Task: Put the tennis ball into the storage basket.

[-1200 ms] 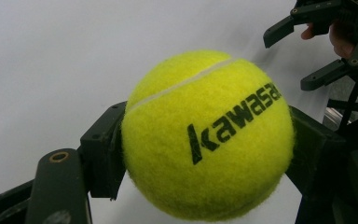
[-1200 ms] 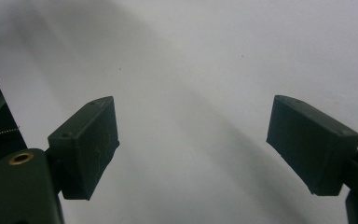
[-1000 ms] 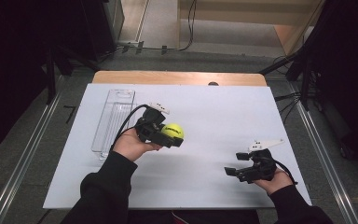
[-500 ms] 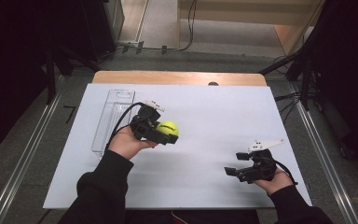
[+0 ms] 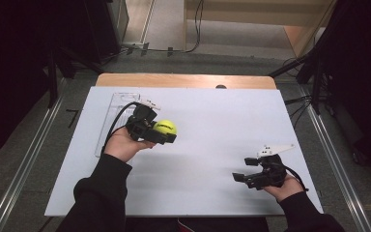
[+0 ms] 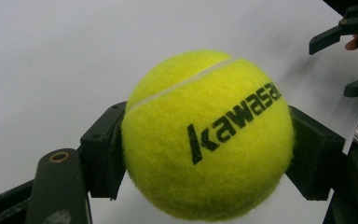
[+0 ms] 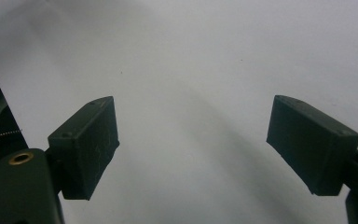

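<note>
Covering most of the table, the white sheet (image 5: 203,145) is the biggest thing we work on, and we place everything else against it; the bare wooden tabletop edge (image 5: 183,80) shows as a strip past its far border. Near the sheet's far left corner lies a clear plastic tray (image 5: 113,121), long and narrow, partly hidden behind our left hand and its trailing cable. Just to the right of that tray, toward the sheet's middle, our left gripper (image 5: 166,130) is raised above the sheet with both pads pressed firmly against the tennis ball (image 5: 165,127), one pad on each side. From the left gripper view the ball (image 6: 207,135) is yellow, with black lettering and a white seam across its top, and it blocks much of the sheet behind it. Close to the sheet's near right corner, well apart from the ball, our right gripper (image 5: 244,169) sits in our right hand with its jaws spread wide and nothing between them; the right gripper view shows plain white sheet (image 7: 191,70) in the gap. A small dark spot (image 5: 221,87) rests at the sheet's far edge, near the middle.
</note>
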### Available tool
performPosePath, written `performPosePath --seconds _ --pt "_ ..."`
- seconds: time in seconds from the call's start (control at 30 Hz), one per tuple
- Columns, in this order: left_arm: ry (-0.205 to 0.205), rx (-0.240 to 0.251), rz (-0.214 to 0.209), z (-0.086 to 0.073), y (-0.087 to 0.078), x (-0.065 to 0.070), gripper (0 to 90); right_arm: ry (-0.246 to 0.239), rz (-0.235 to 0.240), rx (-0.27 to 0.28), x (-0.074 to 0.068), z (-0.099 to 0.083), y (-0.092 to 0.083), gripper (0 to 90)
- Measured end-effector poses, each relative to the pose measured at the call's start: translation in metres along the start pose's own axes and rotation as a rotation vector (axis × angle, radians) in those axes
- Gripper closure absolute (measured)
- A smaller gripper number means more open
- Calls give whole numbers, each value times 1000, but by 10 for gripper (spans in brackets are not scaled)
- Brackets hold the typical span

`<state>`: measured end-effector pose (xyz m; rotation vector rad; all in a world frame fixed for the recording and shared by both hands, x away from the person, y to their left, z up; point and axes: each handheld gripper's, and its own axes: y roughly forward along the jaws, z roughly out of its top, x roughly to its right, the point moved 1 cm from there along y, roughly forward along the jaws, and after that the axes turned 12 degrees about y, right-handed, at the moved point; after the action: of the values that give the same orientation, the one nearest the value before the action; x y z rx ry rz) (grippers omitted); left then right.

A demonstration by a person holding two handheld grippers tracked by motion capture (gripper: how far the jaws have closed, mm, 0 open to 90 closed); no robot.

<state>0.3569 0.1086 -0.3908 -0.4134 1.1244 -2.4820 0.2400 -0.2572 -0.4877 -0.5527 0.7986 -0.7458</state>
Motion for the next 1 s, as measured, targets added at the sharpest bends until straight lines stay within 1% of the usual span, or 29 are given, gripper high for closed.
performPosePath --seconds 0.1,0.13,0.37,0.43,0.6,1.0 --pt "-12 5 8 -1 -2 -3 266 -3 4 0 0 0 0 146" --pt "-7 1 12 -2 -4 -5 267 -3 4 0 0 0 0 146" --pt "-27 10 42 -4 -13 -11 267 -1 2 3 1 0 -1 146" --pt "-36 16 49 -5 -15 -13 267 -1 1 3 1 -1 -1 146" --pt "-41 18 57 -7 -19 -16 267 -1 1 1 0 0 -1 146" --pt "-72 30 100 -14 -33 -27 267 -2 -1 2 1 0 -1 146"
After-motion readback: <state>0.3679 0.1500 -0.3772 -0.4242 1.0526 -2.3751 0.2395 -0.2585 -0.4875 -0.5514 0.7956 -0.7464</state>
